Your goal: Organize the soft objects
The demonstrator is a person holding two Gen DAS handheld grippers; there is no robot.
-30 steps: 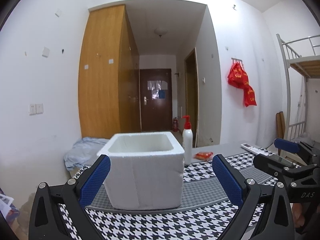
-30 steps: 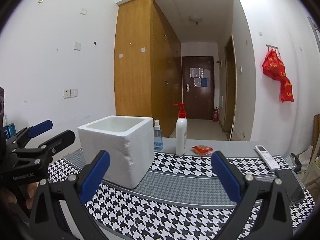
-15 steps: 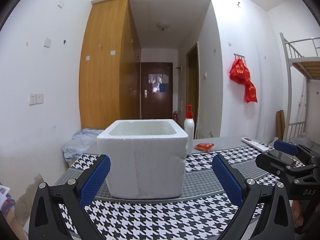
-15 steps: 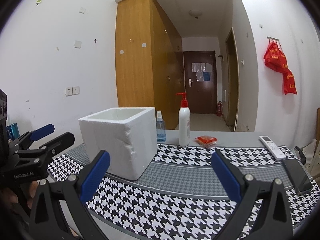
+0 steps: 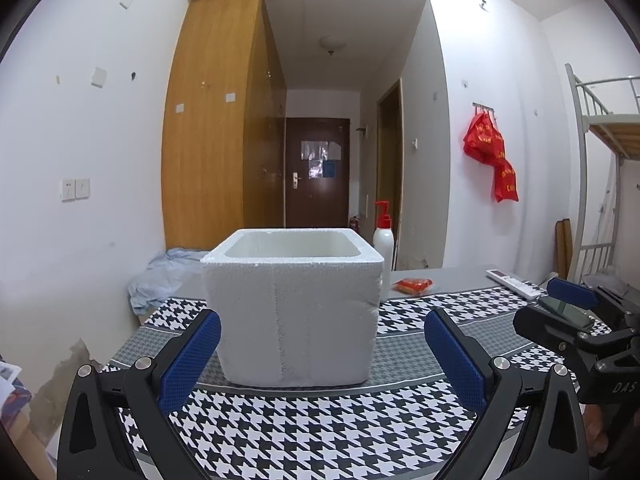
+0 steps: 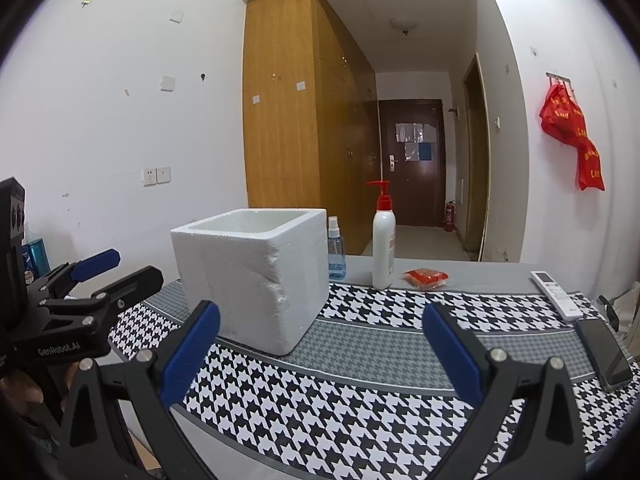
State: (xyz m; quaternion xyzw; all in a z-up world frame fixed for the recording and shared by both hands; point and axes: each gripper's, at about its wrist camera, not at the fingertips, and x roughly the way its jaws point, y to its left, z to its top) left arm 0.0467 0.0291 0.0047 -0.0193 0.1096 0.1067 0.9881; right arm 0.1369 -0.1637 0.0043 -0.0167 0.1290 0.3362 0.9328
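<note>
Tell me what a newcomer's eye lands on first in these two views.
First comes the white foam box, standing open-topped on the houndstooth table mat, straight ahead of the left hand-held gripper and to the left of the right hand-held gripper; both grippers are open and empty. Next is the red-capped pump bottle behind the box, then the red bags hanging on the right wall.

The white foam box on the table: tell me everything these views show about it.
The white foam box is a thick-walled, open-topped cube of what looks like expanded polystyrene, with no lid and a grainy surface. It stands upright on the houndstooth table mat, and nothing shows above its rim. The right wrist view shows a chipped dent on one vertical corner edge. A small blue spray bottle stands close behind it. Neither hand-held gripper touches it.
</note>
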